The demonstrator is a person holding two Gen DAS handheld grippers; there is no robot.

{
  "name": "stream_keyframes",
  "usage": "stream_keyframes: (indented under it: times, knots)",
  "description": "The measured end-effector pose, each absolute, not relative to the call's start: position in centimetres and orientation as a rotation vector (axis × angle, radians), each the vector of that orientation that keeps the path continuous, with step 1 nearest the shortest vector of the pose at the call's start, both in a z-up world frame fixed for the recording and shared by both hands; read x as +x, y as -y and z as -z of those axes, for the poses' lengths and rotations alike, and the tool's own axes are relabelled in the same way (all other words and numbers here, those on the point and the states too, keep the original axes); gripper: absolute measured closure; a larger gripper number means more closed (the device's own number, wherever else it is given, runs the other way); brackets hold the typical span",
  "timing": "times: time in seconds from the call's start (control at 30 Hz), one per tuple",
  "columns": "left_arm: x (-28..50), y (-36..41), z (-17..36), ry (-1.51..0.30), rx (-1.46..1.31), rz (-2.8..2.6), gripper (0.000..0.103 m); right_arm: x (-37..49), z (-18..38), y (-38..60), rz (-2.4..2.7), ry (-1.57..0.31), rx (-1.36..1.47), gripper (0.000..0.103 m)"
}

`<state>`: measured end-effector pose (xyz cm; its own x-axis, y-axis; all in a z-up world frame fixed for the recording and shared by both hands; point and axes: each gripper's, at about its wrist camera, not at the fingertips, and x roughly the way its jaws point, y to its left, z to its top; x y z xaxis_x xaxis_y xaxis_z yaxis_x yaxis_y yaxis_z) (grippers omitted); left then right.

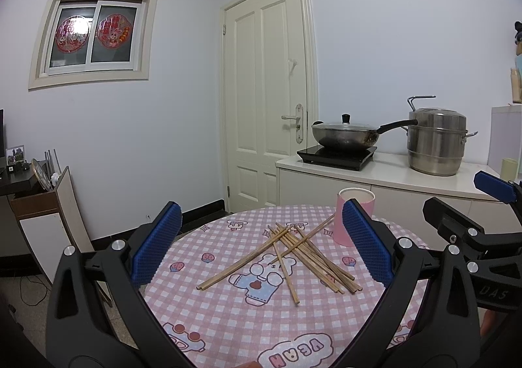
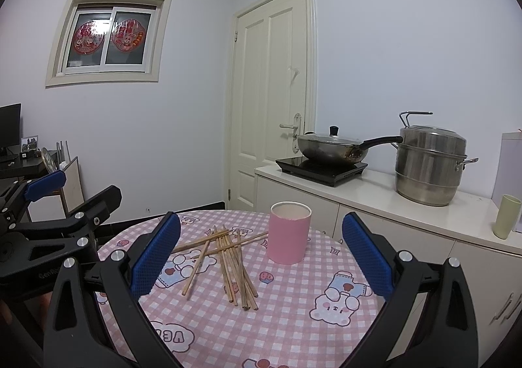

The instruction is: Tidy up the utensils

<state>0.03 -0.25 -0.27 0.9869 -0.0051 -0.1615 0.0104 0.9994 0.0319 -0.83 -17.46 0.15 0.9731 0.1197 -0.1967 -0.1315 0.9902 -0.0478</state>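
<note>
Several wooden chopsticks (image 1: 293, 253) lie crossed in a loose pile on the round table with a pink checked cloth (image 1: 228, 319). An empty pink cylindrical holder (image 2: 288, 232) stands upright just right of the chopsticks (image 2: 228, 257); in the left wrist view the pink holder (image 1: 345, 218) is partly hidden behind a blue finger pad. My left gripper (image 1: 261, 244) hovers open above the table's near side, with nothing between its fingers. My right gripper (image 2: 261, 253) is open too and holds nothing. Each gripper shows at the edge of the other's view.
A white counter (image 2: 375, 198) behind the table carries an induction hob with a lidded wok (image 2: 332, 147), a steel steamer pot (image 2: 430, 165) and a pale green cup (image 2: 505, 216). A closed white door (image 2: 270, 90) stands at the back. A cabinet and desk (image 1: 42, 205) sit at left.
</note>
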Motion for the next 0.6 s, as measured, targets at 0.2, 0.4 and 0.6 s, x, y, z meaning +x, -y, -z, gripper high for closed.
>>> stream_keyframes:
  times: [0.2,0.4,0.6]
  knots:
    - [0.01,0.32,0.31,-0.162,0.033,0.007,0.006,-0.79,-0.19,17.47,-0.127,-0.194,-0.060,0.007]
    - [0.15,0.01,0.36,-0.163,0.035,0.004,0.006,-0.70,-0.14,17.47,-0.128,-0.195,-0.059,0.007]
    - [0.18,-0.31,0.53,-0.162,0.025,0.005,0.006,-0.74,-0.17,17.47,-0.128,-0.194,-0.060,0.007]
